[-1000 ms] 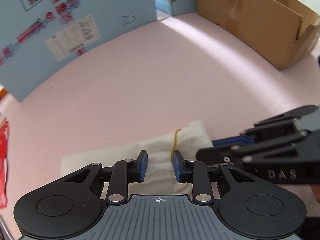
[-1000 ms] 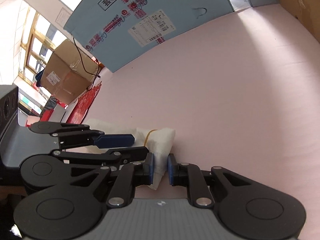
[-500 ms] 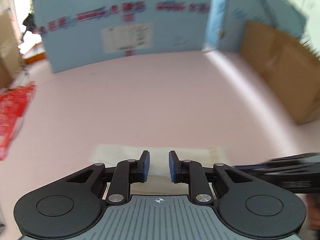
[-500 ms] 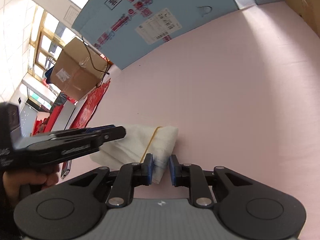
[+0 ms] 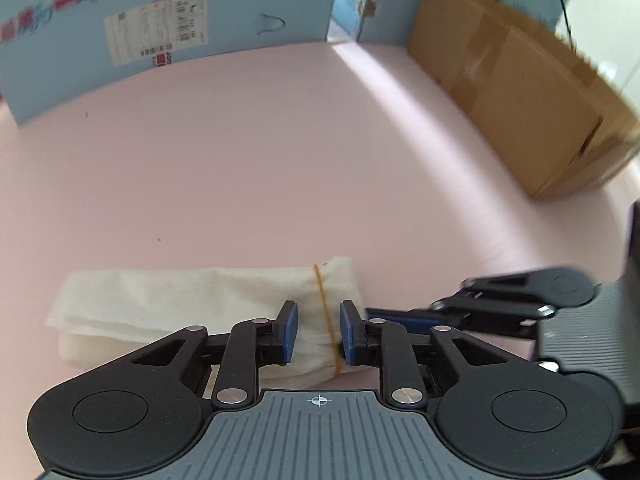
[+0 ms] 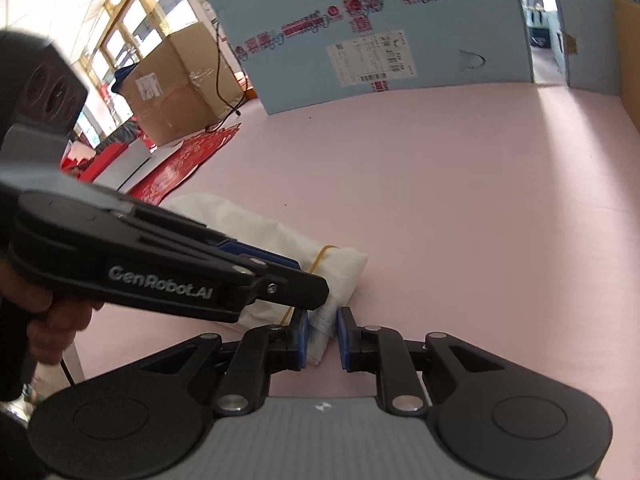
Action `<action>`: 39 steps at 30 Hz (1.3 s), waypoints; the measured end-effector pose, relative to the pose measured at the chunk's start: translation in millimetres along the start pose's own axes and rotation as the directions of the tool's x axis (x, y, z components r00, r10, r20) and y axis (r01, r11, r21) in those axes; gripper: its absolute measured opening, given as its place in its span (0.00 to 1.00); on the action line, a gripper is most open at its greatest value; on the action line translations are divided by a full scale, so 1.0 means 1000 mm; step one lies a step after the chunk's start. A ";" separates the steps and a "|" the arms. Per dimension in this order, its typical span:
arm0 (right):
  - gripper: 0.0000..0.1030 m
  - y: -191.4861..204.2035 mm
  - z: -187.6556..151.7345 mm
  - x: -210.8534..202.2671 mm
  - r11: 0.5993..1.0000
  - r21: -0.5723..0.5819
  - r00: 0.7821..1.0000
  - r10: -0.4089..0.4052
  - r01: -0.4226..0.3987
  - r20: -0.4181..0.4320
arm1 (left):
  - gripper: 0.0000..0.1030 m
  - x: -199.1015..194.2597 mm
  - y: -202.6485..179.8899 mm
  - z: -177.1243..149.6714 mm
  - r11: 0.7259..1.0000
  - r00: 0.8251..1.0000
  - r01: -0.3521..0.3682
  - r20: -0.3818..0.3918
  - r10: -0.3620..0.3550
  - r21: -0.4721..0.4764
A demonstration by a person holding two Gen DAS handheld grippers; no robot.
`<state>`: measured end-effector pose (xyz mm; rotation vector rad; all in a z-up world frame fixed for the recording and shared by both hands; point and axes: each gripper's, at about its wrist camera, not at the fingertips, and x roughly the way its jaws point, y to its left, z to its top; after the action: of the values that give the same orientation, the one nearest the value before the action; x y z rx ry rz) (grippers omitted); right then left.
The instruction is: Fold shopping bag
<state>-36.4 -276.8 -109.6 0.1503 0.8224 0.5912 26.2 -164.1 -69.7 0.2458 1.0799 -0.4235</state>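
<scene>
Shopping bag, white, lies folded into a flat bundle on our pink table, a rubber band round one end. Left gripper: jaws opening, straddling that band, no pinch evident. Right gripper: narrow gap, bag corner between, contact unclear. Folding looks finished; next we withdraw cleanly.

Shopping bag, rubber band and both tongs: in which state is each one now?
shopping bag: folded into a flat bundle, lying on the pink surface.
rubber band: wrapped around one end of the bag.
left tongs: opening, banded end between them.
right tongs: slightly open, bag corner between them, not clamped.
</scene>
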 end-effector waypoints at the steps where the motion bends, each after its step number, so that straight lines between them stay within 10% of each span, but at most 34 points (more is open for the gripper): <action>1: 0.19 0.003 -0.002 0.000 1.000 -0.027 1.000 -0.009 0.009 0.009 | 0.26 0.001 -0.002 0.000 0.999 1.000 -0.031 0.000 0.031 0.016; 9: 0.19 0.019 -0.014 -0.004 0.988 -0.140 0.997 -0.058 0.065 0.058 | 0.34 0.011 0.000 0.004 0.970 0.968 -0.244 0.053 0.245 -0.017; 16: 0.18 0.015 -0.016 -0.006 0.990 -0.128 0.997 -0.044 0.051 0.059 | 0.34 0.003 0.033 -0.011 0.950 0.960 -0.260 0.058 0.273 -0.171; 21: 0.18 0.009 -0.012 -0.002 0.993 -0.117 0.999 -0.026 0.031 0.044 | 0.34 0.002 0.028 -0.021 0.959 0.956 -0.275 0.083 0.280 -0.073; 31: 0.38 -0.060 0.027 0.026 0.892 0.402 0.976 0.218 -0.208 0.022 | 0.32 -0.002 0.020 -0.028 0.973 0.964 -0.231 0.134 0.230 -0.011; 33: 0.20 -0.054 0.033 0.034 0.906 0.373 0.977 0.215 -0.200 0.001 | 0.34 -0.003 0.021 -0.028 0.974 0.964 -0.226 0.138 0.226 -0.019; 39: 0.14 0.010 0.029 0.010 0.985 -0.083 0.987 0.156 -0.152 0.045 | 0.35 -0.014 0.066 -0.027 0.963 0.977 -0.116 0.147 0.155 -0.244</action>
<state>-14.4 -260.3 -93.1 0.1563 0.7404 0.7616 29.4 -91.5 -70.5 0.0729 0.9333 -0.1861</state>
